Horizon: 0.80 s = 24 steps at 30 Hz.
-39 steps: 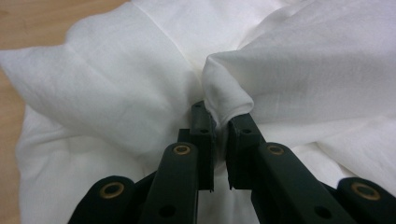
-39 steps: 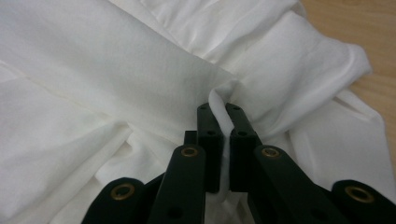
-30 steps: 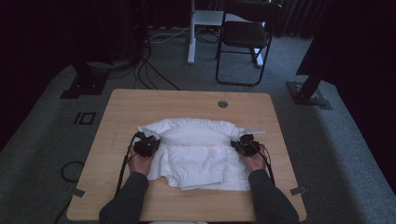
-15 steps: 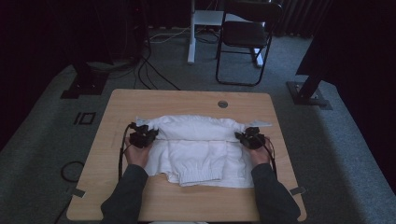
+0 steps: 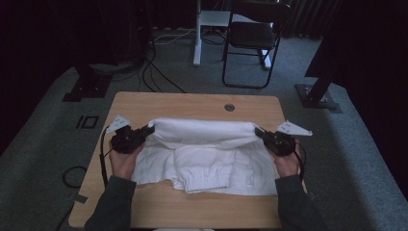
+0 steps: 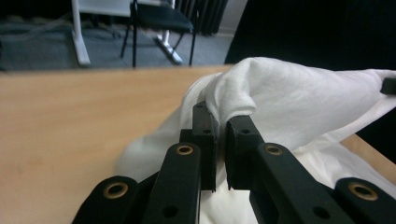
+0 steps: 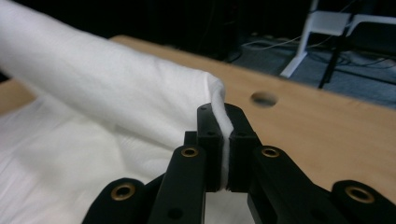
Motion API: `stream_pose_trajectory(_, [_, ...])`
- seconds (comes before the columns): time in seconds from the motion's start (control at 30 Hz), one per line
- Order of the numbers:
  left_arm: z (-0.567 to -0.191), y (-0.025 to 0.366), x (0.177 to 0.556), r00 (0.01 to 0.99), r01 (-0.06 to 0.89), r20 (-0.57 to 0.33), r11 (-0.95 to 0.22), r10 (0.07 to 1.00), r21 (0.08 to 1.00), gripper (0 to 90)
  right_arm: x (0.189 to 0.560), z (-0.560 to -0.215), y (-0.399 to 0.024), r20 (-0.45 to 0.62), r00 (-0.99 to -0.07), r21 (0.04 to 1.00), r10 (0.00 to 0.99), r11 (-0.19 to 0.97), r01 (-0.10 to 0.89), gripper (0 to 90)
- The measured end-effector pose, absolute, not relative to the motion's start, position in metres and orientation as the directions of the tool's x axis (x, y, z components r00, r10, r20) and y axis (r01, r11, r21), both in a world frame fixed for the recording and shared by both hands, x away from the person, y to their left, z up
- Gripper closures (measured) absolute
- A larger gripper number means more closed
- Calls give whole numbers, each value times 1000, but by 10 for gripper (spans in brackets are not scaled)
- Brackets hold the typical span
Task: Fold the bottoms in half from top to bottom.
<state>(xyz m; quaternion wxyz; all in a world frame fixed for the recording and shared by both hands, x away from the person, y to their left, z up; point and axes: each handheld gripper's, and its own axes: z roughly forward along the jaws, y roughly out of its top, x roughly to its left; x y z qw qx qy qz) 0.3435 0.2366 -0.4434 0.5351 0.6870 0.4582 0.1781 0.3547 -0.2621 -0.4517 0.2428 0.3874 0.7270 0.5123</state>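
Left hand-held gripper (image 5: pixel 150 129) sat at about nine o'clock on the table (image 5: pixel 192 103), its jaws pressed together on a fold of the white garment (image 5: pixel 207 154). In the left gripper view that gripper (image 6: pixel 221 125) pinched the cloth (image 6: pixel 289 93) at its tips, with the fabric bunched over the jaws and draped off toward three o'clock. The person's left hand (image 5: pixel 124 161) held the gripper body from the six o'clock side.

The garment lay across the middle of the table. Its far edge was lifted into a taut roll between the two grippers, while its near part, with a ribbed hem, rested flat on the wood toward six o'clock. A round hole (image 5: pixel 229 107) in the table sat beyond the cloth at about twelve o'clock.

At three o'clock the right hand-held gripper (image 5: pixel 259 132) was likewise clamped on the cloth's other end. The right gripper view showed this gripper (image 7: pixel 223 122) with a thin white edge (image 7: pixel 140 93) nipped between closed jaws.
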Motion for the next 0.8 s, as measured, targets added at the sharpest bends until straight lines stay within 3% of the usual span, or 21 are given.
stream_pose_trajectory(0.13, [-472, 241, 326, 516, 501, -283, -17, 809, 865, 829, 328, -476, -260, 31, -601, 914, 799, 221, 341, 859])
stream_pose_trajectory(0.23, [-483, 240, 319, 510, 531, -284, -38, 812, 846, 720, 318, -490, -261, 46, -602, 901, 797, 226, 369, 849])
stream_pose_trajectory(0.3, [-487, 241, 315, 491, 533, -259, -52, 832, 845, 591, 310, -503, -264, 62, -616, 877, 786, 252, 410, 673])
stream_pose_trajectory(0.37, [-478, 240, 316, 486, 514, -255, -37, 836, 857, 548, 308, -500, -266, 55, -609, 883, 791, 246, 399, 513])
stream_pose_trajectory(0.4, [-472, 238, 317, 482, 501, -247, -33, 841, 865, 539, 308, -495, -267, 53, -600, 892, 798, 232, 388, 482])
stream_pose_trajectory(0.5, [-454, 227, 321, 479, 455, -202, -46, 854, 889, 529, 312, -480, -262, 46, -591, 916, 805, 203, 347, 462])
stream_pose_trajectory(0.6, [-433, 204, 328, 492, 418, -157, -75, 856, 905, 536, 324, -466, -241, 12, -585, 918, 811, 223, 328, 505])
stream_pose_trajectory(0.8, [-439, 143, 358, 558, 470, -116, -198, 821, 860, 599, 360, -468, -185, -15, -583, 867, 812, 301, 397, 550])
